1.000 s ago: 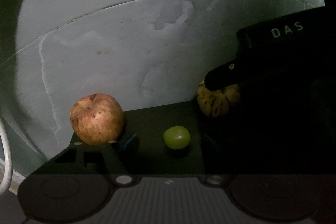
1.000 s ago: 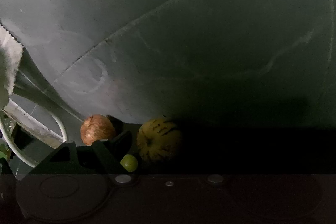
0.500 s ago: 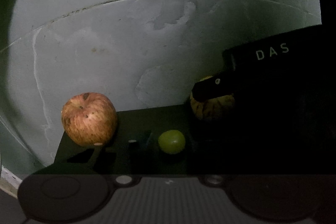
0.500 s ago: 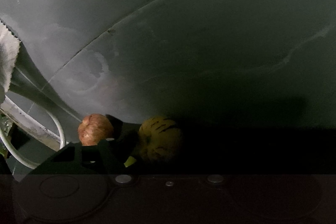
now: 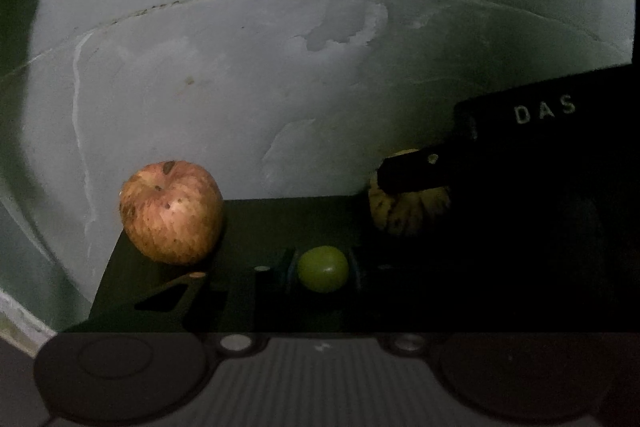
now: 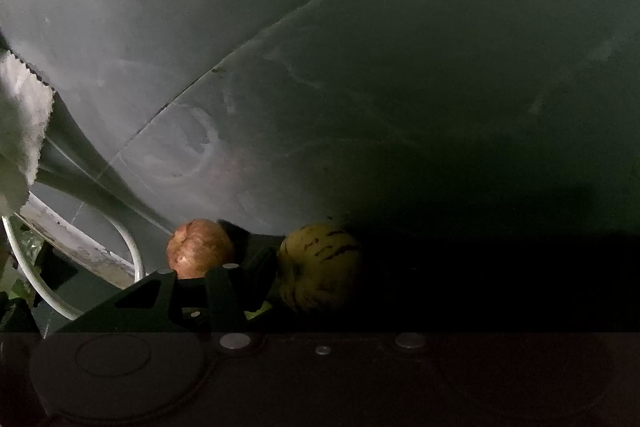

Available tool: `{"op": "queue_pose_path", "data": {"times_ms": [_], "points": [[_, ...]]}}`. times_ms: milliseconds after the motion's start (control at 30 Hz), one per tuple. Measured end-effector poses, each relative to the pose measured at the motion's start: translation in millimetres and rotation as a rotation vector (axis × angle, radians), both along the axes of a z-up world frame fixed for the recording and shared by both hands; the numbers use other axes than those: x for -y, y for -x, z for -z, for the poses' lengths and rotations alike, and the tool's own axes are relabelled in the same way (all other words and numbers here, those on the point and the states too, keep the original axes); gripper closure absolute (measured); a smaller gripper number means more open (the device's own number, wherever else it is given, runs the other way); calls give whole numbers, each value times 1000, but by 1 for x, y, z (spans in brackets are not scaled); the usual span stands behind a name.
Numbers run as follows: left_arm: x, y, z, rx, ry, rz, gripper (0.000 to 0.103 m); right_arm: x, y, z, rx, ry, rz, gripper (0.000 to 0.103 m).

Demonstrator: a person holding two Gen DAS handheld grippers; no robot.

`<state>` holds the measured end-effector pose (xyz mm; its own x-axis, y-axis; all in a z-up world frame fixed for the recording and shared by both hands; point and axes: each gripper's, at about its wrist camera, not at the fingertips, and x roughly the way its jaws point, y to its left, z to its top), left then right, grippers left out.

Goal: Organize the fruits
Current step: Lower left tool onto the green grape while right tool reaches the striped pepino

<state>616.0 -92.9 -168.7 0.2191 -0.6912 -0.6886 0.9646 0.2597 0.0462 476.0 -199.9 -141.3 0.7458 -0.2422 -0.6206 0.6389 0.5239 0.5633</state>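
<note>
Grape point(image 5: 322, 268) sat between the left gripper's point(image 5: 320, 269) spread fingers; whether the right gripper's point(image 5: 416, 173) fingers by the striped fruit point(image 5: 408, 211) pinched, I couldn't tell.

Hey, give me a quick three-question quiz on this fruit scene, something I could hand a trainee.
1. True or false: in the left wrist view, the apple sits left of the grape.
2. Which fruit is farthest right in that view? A) apple B) grape C) striped yellow fruit
3. Short answer: which fruit lies between the fingers of the left gripper?

Key: 1 true; 2 C; 3 the grape.
</note>
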Motion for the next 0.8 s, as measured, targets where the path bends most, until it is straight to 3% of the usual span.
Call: {"op": "queue_pose_path", "data": {"times_ms": [800], "points": [[-6,17,-23,-70,-117,-248,76,-3,25,-1,24,-88,2,50]]}}
